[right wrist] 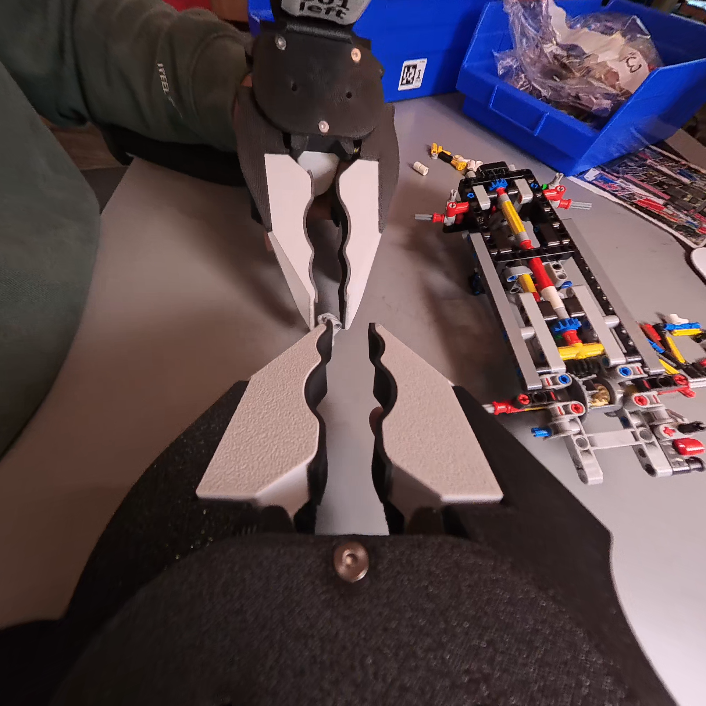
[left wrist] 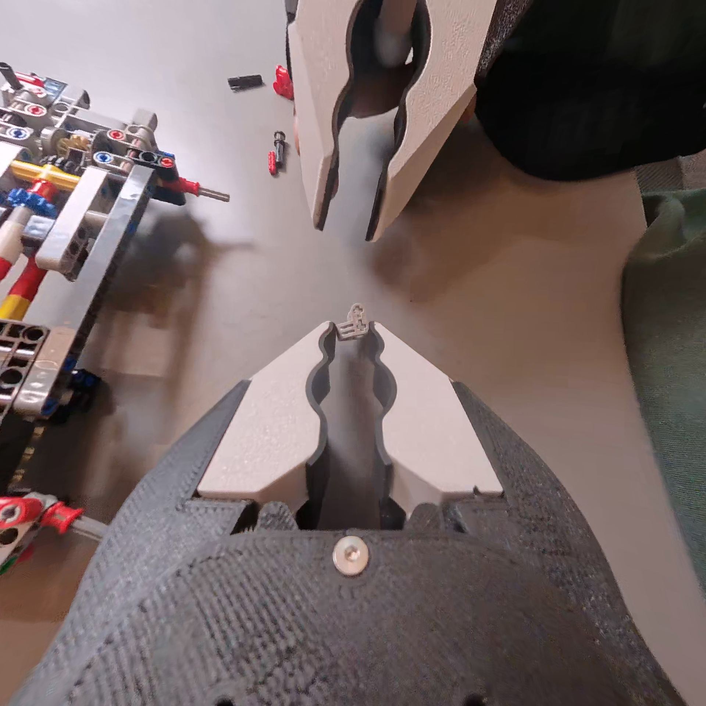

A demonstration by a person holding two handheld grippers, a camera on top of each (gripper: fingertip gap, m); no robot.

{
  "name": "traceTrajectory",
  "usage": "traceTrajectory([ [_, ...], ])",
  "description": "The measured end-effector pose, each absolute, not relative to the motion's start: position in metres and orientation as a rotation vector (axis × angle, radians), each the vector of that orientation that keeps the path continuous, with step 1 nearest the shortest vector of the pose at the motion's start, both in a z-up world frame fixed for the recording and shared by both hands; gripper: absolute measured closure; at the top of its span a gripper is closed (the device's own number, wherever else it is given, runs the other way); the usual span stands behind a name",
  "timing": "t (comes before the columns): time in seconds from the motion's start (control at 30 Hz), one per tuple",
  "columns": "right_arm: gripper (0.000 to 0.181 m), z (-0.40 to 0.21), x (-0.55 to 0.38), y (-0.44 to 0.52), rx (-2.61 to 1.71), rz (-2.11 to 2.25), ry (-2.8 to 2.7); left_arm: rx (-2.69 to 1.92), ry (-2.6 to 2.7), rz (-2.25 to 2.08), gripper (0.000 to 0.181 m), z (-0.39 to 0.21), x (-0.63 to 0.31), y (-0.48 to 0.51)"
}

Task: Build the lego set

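Note:
My left gripper (left wrist: 351,329) is shut on a small grey lego connector (left wrist: 353,324) at its fingertips, just above the grey table. The right wrist view also shows the left gripper (right wrist: 329,324), pointing down with the connector (right wrist: 331,320) at its tips. My right gripper (right wrist: 349,329) is open and empty, tip to tip with the left one, its left fingertip almost at the connector. In the left wrist view the right gripper (left wrist: 342,233) hangs open a little beyond the connector. The long lego chassis (right wrist: 554,305) lies on the table to the right, and shows at the left of the left wrist view (left wrist: 57,198).
Two blue bins (right wrist: 573,114), one holding bagged parts, stand at the back. A printed booklet (right wrist: 649,191) lies by them. Loose pieces lie near the chassis (right wrist: 447,156) (right wrist: 672,340) and beyond the right gripper (left wrist: 244,82) (left wrist: 279,149). A green sleeve (right wrist: 114,68) is at the left. Some 5 centimeters of space lies between my two pairs of fingers.

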State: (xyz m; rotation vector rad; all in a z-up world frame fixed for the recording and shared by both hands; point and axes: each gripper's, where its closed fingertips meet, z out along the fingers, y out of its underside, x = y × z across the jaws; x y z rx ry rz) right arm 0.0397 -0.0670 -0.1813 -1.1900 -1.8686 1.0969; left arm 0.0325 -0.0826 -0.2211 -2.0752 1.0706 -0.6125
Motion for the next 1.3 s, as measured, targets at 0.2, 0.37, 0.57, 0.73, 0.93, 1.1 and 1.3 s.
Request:
traceTrajectory([
  [0.2, 0.165, -0.197, 0.046, -0.066, -1.22, 1.022, -1.958, -2.088, 1.102, -0.574, 0.166, -0.227, 0.038, -0.079],
  [0.37, 0.164, -0.2, 0.052, -0.064, -1.241, 1.003, -1.991, -2.097, 1.102, -0.567, 0.158, -0.23, 0.039, -0.08],
  [0.57, 0.164, -0.181, 0.083, -0.019, -1.331, 0.816, -1.961, -2.082, 1.09, -0.566, 0.16, -0.227, 0.037, -0.081],
  [0.73, 0.164, -0.184, 0.129, 0.029, -1.514, 0.588, -1.921, -2.096, 1.066, -0.526, 0.167, -0.228, 0.036, -0.077],
  [0.93, 0.172, -0.208, 0.12, 0.025, -1.523, 0.564, -2.016, -2.085, 1.053, -0.544, 0.157, -0.224, 0.038, -0.08],
  [1.1, 0.175, -0.22, 0.1, 0.032, -1.616, 0.607, -2.05, -2.056, 0.998, -0.564, 0.152, -0.215, 0.03, -0.077],
  [1.3, 0.174, -0.229, 0.098, 0.032, -1.595, 0.516, -2.192, -2.059, 0.976, -0.539, 0.152, -0.216, 0.021, -0.073],
])
